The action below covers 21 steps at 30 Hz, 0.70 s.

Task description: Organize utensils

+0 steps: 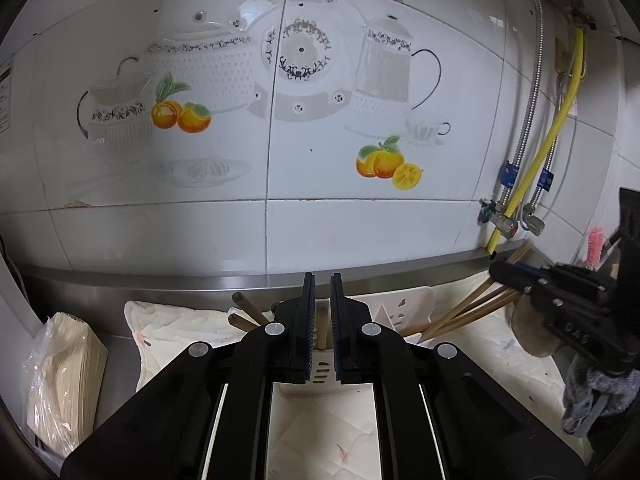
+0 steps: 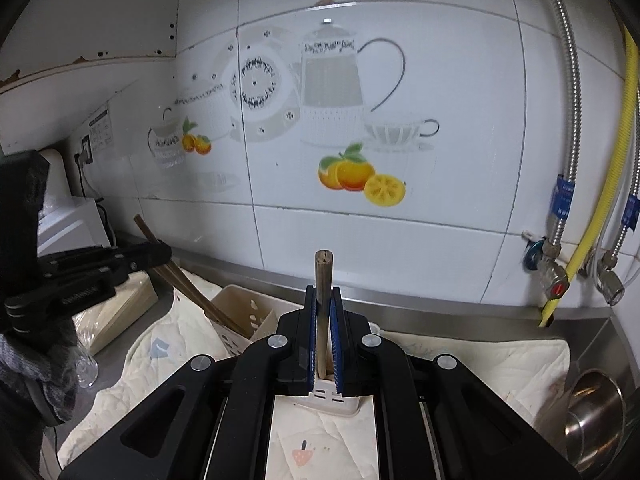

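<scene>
My left gripper (image 1: pixel 323 280) is shut on brown wooden chopsticks (image 1: pixel 241 300). They cross its pads, and their ends stick out to the left. In the right wrist view the left gripper (image 2: pixel 162 254) holds those chopsticks (image 2: pixel 192 288) slanting down into a white plastic utensil holder (image 2: pixel 236 300). My right gripper (image 2: pixel 324 292) is shut on chopsticks (image 2: pixel 323 276) that stand upright between its blue pads. From the left wrist view, the right gripper (image 1: pixel 496 272) grips several chopsticks (image 1: pixel 460 314) whose lower ends reach into the utensil holder (image 1: pixel 404 306).
The holder stands on a cream quilted cloth (image 1: pixel 172 320) on a steel counter against a tiled wall. A bagged stack of sheets (image 1: pixel 64 368) lies left. A steel pot (image 2: pixel 596 404), a yellow hose (image 2: pixel 616 184) and valves (image 2: pixel 554 276) are right. A glass (image 2: pixel 86 368) stands by a grey sleeve (image 2: pixel 44 380).
</scene>
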Tool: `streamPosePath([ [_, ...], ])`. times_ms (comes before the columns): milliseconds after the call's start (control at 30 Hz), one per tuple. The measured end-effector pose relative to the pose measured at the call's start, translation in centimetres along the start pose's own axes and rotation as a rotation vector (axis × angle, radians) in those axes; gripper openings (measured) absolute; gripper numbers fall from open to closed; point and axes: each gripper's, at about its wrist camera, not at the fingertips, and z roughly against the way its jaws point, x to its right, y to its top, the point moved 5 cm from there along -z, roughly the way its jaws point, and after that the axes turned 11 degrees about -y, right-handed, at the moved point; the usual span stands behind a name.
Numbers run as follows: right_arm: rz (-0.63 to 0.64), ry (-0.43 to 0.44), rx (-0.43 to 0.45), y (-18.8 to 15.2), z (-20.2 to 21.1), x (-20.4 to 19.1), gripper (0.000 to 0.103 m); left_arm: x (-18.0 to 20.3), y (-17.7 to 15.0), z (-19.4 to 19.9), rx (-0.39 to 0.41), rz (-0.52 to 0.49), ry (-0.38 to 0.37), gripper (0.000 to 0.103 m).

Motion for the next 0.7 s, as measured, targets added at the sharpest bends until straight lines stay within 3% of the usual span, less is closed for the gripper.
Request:
streamPosePath([
  [433,0.002,-0.012,-0.003,-0.3,0.2,0.4,0.007,1.0,-0.1,1.6,0.017,-0.008,-0.010,0.009],
  [700,0.000,-0.017,0.025,-0.5,2.5,0.6,0.020,1.9,-1.6,3.6,0.022,-0.010,-0.017,0.009],
])
